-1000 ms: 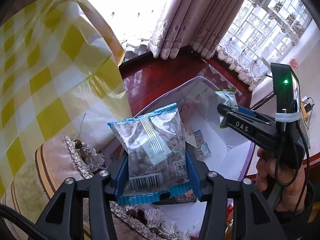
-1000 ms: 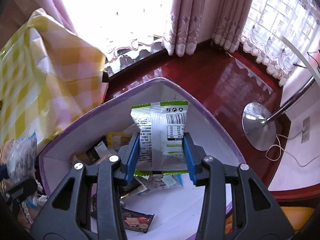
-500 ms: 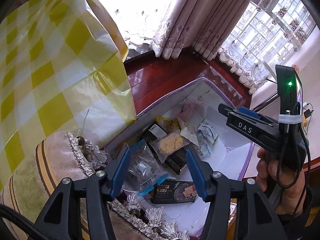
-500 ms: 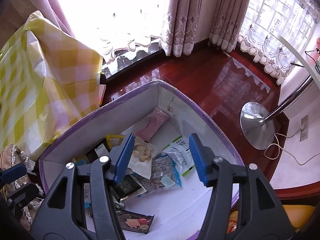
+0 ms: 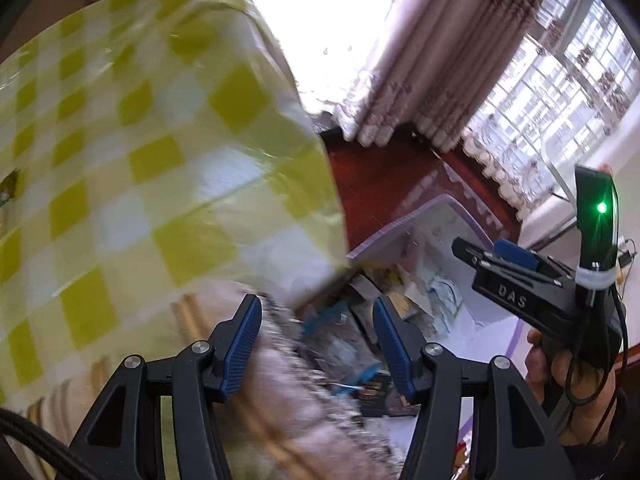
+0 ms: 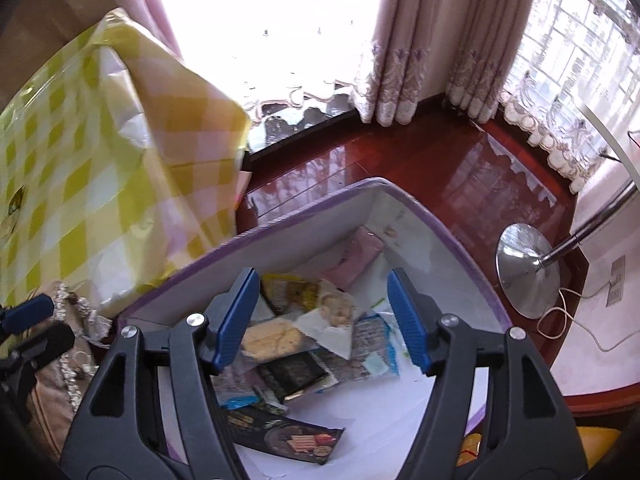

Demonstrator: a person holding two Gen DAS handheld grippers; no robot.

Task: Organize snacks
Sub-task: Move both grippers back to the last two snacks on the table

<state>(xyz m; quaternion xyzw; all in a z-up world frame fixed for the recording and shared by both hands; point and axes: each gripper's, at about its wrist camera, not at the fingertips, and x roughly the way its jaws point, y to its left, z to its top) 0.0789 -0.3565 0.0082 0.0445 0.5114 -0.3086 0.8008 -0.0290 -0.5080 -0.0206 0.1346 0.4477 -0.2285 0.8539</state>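
Now your right gripper is opening, nothing between its jaws; your left gripper stands wide, empty. Snacks lie in the purple-rimmed box on red wooden floor, curtains far.

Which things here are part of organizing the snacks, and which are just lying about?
Part of the job:
- purple-rimmed box
- snack packets piled inside it
- left gripper, empty
- right gripper, jaws opening, empty

Just lying about:
- yellow checked bag
- lamp base
- curtains
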